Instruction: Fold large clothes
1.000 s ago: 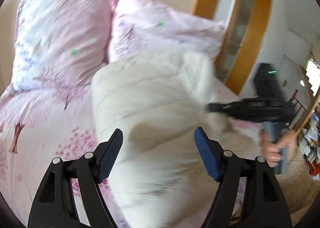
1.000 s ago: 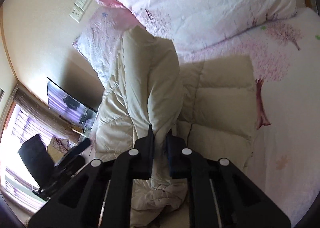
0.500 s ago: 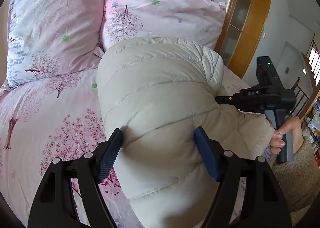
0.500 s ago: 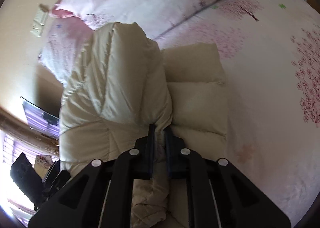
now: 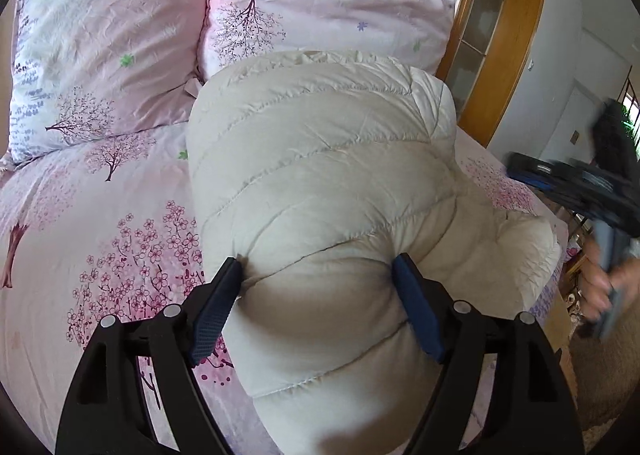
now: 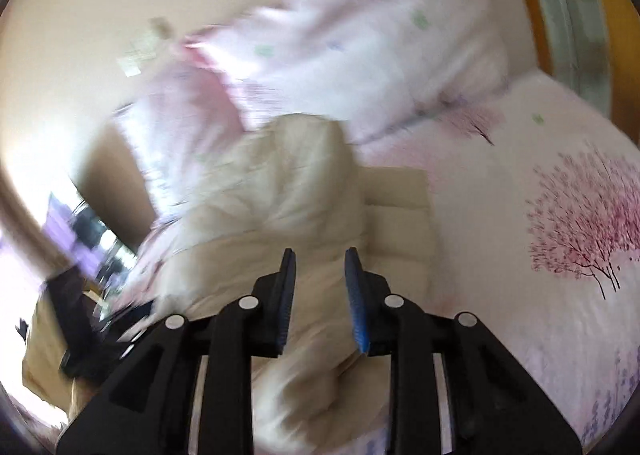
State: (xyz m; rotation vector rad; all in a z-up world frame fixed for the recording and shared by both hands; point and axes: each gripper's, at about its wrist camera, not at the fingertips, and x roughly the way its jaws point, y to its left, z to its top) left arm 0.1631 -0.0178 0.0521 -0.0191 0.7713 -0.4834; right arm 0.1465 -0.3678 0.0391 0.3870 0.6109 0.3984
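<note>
the cream puffer jacket (image 5: 328, 183) sits bunched up on the pink bed (image 5: 80, 255), humped high in the middle, its top end up against the right-hand pillow (image 5: 320, 11). a second pillow (image 5: 104, 43) leans just beside that one on the left.

left gripper (image 5: 318, 291) is wide open, jaws spread either side of a fat roll of the jacket. both blue pads (image 5: 416, 311) press into the padding, dimpling it, but the spread is full and nothing is pinched thin.

off to the right edge of the left wrist view, the right gripper (image 5: 576, 183) is a dark blur, with the person's hand (image 5: 612, 287) wrapped round its handle, clear of the jacket and beyond the bed's edge.

from the right wrist view, heavily smeared, the right gripper's (image 6: 320, 295) jaws stand apart with a clear gap between them, holding nothing. the jacket (image 6: 280, 207) lies ahead and beneath them; touching or just above it cannot be told through the blur. a flat quilted part of the jacket spreads on the bed (image 6: 520, 315) to the right of the hump. a wooden frame (image 5: 496, 55) stands behind the bed.
</note>
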